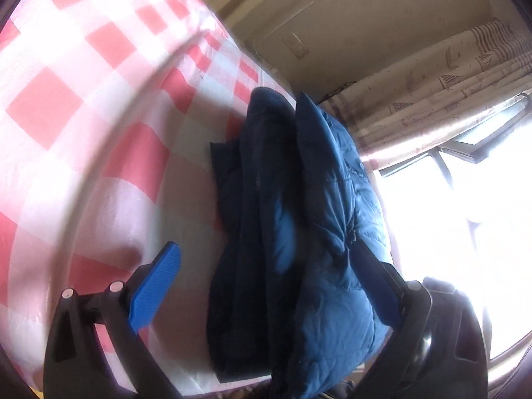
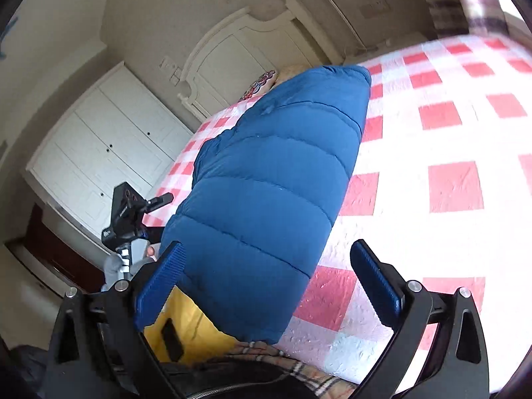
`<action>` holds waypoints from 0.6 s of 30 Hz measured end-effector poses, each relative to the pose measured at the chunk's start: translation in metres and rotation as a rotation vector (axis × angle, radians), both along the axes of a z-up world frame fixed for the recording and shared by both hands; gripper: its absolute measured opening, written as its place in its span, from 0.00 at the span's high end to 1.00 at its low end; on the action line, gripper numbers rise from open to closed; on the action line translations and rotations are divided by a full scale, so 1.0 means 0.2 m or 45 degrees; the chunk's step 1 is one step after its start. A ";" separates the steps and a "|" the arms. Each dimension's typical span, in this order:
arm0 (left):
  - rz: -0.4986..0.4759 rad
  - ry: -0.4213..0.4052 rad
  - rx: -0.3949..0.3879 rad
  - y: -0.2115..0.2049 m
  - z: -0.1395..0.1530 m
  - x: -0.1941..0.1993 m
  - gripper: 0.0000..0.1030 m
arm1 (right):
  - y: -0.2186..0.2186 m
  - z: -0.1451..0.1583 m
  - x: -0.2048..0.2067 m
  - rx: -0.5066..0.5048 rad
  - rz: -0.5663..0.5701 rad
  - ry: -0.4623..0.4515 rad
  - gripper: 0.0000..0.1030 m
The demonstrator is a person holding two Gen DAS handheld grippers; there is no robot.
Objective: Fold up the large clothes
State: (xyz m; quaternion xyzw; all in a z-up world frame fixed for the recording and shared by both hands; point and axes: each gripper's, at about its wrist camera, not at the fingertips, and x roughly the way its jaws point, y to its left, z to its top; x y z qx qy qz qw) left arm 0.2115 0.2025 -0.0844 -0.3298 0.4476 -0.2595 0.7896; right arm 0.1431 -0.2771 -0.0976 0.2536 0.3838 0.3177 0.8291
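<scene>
Folded jacket [image 2: 269, 193] lies on the bed [image 2: 432, 153] — headboard [image 2: 232, 50] behind it.

A blue quilted puffer jacket [image 2: 266, 199] lies folded into a long, narrow bundle on a bed's red-and-white checked cover [image 2: 449, 153], near the mattress edge, its stitched padded panels facing up and its darker lining [image 1: 239, 232] showing along one side.

No text or label is legible anywhere.

Bed with red-and-white checked cover [image 2: 432, 139], folded blue puffer jacket [image 2: 266, 183] lying on it
</scene>
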 end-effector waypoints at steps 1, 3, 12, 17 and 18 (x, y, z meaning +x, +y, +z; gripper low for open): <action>-0.033 0.010 -0.036 -0.01 -0.01 0.01 0.02 | 0.00 -0.03 0.03 0.021 0.001 0.039 0.06; -0.099 0.015 -0.042 -0.07 -0.02 0.03 0.02 | 0.04 -0.08 0.07 0.025 0.022 0.094 0.06; -0.306 0.090 0.062 -0.31 -0.11 0.18 0.01 | 0.18 -0.13 0.17 0.022 0.107 0.204 0.04; -0.393 0.067 0.046 -0.31 -0.14 0.20 0.01 | 0.27 -0.17 0.23 0.053 0.172 0.251 0.04; -0.403 0.058 0.052 -0.32 -0.14 0.20 0.01 | 0.29 -0.16 0.23 0.049 0.179 0.255 0.04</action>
